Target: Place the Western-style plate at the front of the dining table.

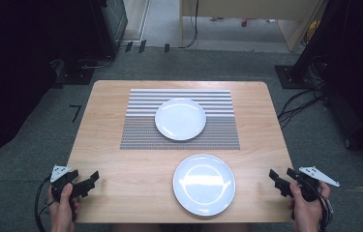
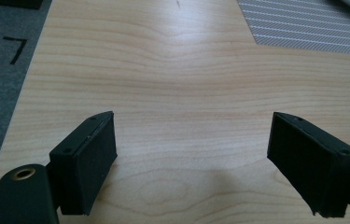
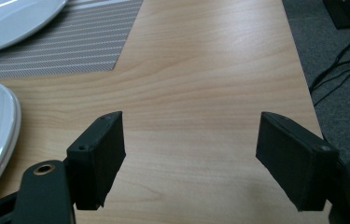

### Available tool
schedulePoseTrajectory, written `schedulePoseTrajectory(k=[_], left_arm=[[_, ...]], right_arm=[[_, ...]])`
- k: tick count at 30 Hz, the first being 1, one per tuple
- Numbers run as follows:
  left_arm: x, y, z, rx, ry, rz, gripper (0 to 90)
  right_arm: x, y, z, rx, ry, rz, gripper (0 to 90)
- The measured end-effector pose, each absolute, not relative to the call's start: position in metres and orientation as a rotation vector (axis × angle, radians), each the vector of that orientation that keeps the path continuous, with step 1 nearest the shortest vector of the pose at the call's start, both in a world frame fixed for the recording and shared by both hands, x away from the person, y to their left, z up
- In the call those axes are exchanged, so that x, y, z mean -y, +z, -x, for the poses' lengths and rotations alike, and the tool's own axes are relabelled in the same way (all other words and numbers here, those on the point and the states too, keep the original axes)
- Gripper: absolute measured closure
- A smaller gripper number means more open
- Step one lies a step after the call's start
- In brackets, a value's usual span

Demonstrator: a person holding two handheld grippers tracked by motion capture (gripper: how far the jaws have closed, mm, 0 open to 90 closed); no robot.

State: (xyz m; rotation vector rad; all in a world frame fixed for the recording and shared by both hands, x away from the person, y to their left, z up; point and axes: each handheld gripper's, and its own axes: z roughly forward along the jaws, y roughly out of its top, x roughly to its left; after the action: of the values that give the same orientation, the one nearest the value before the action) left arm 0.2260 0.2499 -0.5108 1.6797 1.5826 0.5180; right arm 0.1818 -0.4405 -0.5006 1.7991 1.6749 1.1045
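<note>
Both grippers, the left gripper point(image 1: 91, 179) and the right gripper point(image 1: 275, 179), wait wide open and empty at the near corners of the table point(image 1: 121, 159), probably to approach the near plate point(image 1: 204, 183), which lies between them before the striped mat point(image 1: 140, 130).

Far plate point(image 1: 180, 119) on placemat point(image 1: 140, 130) (near plate point(image 1: 204, 183) off it)
</note>
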Motion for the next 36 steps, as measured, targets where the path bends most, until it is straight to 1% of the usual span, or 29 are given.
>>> schedulePoseTrajectory(k=[12, 23, 29, 34, 36], left_arm=[[-0.254, -0.514, -0.218, -1.598, 0.555, -1.716, 15.5], [-0.242, -0.517, -0.218, -1.57, 0.638, -1.799, 14.2], [-0.236, -0.518, -0.218, -1.574, 0.688, -1.848, 14.2], [-0.235, -0.518, -0.218, -1.575, 0.688, -1.845, 14.0], [-0.235, -0.518, -0.218, -1.575, 0.689, -1.845, 14.0]], right_arm=[[0.449, -0.518, -0.167, -1.675, 1.036, -1.819, 23.8], [0.437, -0.525, -0.17, -1.706, 0.972, -1.785, 23.6], [0.427, -0.527, -0.171, -1.736, 0.914, -1.727, 21.9], [0.425, -0.527, -0.169, -1.732, 0.9, -1.716, 21.3], [0.421, -0.529, -0.169, -1.742, 0.869, -1.691, 19.1]])
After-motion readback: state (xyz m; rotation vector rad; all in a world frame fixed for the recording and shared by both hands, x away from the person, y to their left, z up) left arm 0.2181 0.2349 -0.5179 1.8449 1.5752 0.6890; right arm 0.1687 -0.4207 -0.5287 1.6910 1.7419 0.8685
